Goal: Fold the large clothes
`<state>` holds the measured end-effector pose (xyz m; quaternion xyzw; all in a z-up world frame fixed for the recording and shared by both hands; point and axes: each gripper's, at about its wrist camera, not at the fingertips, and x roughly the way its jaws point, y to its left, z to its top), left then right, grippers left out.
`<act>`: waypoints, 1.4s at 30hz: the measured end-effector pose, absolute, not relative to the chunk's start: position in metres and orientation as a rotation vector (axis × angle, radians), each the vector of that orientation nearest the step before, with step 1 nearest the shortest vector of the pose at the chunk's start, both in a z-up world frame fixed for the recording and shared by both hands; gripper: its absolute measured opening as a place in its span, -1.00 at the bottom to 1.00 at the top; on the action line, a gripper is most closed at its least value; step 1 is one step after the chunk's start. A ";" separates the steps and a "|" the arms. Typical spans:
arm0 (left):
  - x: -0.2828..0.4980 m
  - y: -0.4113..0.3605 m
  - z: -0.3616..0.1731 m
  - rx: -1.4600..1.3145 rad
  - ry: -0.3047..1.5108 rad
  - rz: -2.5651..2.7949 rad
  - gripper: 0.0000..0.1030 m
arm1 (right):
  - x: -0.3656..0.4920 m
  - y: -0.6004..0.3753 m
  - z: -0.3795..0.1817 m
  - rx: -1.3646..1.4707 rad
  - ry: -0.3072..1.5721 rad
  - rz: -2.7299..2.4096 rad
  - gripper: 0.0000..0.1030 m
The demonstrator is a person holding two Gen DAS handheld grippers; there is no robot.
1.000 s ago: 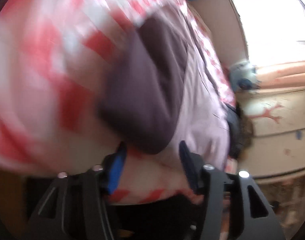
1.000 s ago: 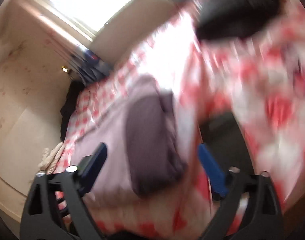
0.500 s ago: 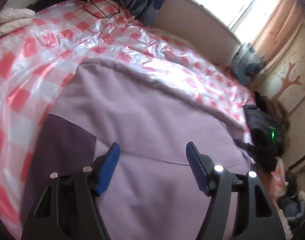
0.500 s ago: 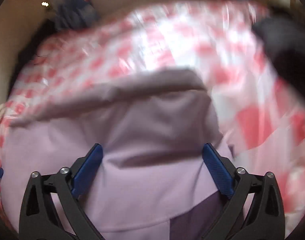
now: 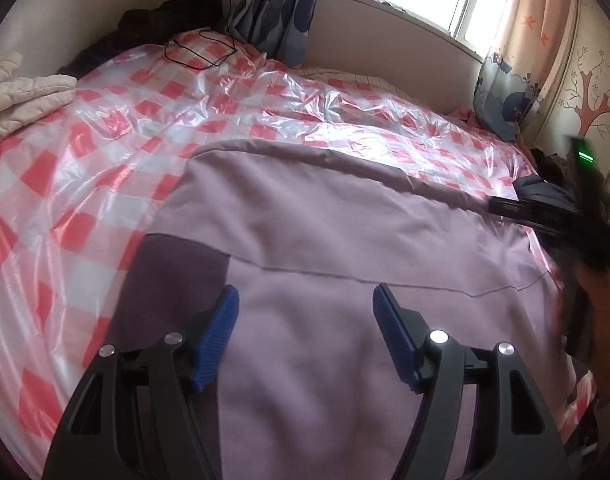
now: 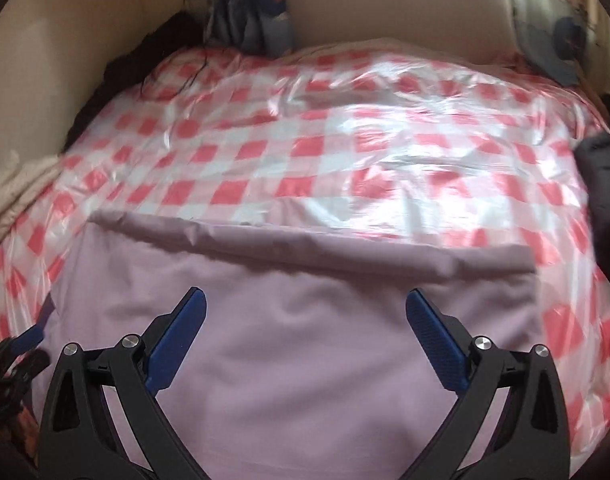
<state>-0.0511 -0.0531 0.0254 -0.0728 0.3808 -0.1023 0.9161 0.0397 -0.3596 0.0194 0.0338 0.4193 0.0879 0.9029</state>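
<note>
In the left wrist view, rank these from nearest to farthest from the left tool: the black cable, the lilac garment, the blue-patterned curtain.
1. Lilac garment: directly under and ahead of the left tool.
2. Black cable: far side of the checkered cover, upper left.
3. Blue-patterned curtain: against the far wall, just beyond the cable.

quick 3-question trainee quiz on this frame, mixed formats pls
1. True or false: the left tool is clamped on the lilac garment.
2. What covers the bed under the garment? A) red-and-white checked plastic sheet B) plain blue blanket C) bare mattress
3. Fill in: a darker ____ panel shows at the garment's left edge in the left wrist view.

Key
1. False: both it and the right tool stand open above the fabric, nothing between the pads.
2. A: checked plastic sheet.
3. Purple: panel.
</note>
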 end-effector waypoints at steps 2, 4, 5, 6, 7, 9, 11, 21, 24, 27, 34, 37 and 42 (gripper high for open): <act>-0.056 -0.052 0.024 -0.131 0.775 -0.206 0.30 | 0.069 -0.338 -0.011 0.038 0.949 0.153 0.88; -0.061 -0.050 0.022 -0.108 0.758 -0.205 0.31 | 0.084 -0.329 -0.047 0.024 1.034 0.134 0.89; -0.064 -0.051 0.023 -0.091 0.745 -0.204 0.32 | 0.087 -0.327 -0.054 0.020 1.030 0.122 0.89; -0.066 -0.053 0.023 -0.066 0.739 -0.199 0.34 | 0.089 -0.326 -0.055 0.018 1.034 0.117 0.89; -0.068 -0.052 0.023 -0.056 0.746 -0.203 0.35 | 0.089 -0.324 -0.052 0.010 1.051 0.116 0.89; -0.071 -0.050 0.023 -0.069 0.756 -0.216 0.35 | 0.079 -0.324 -0.040 0.007 1.070 0.121 0.88; -0.078 -0.047 0.025 -0.068 0.748 -0.219 0.36 | 0.045 -0.322 -0.011 0.028 1.001 0.178 0.88; -0.130 -0.055 0.047 0.010 0.695 -0.225 0.40 | -0.060 -0.287 -0.035 -0.056 1.010 0.291 0.89; -0.151 -0.053 0.061 0.033 0.652 -0.219 0.48 | -0.082 -0.293 -0.010 0.028 0.995 0.321 0.88; -0.165 -0.049 0.068 0.044 0.632 -0.214 0.50 | -0.125 -0.319 0.008 0.156 0.975 0.413 0.88; -0.193 -0.050 0.072 0.130 0.596 -0.197 0.53 | -0.228 -0.417 -0.013 0.457 1.006 0.288 0.88; -0.199 -0.050 0.070 0.125 0.609 -0.194 0.56 | -0.252 -0.446 -0.033 0.553 1.029 0.215 0.89; -0.204 -0.049 0.065 0.117 0.636 -0.193 0.56 | -0.264 -0.421 -0.034 0.420 1.014 0.199 0.88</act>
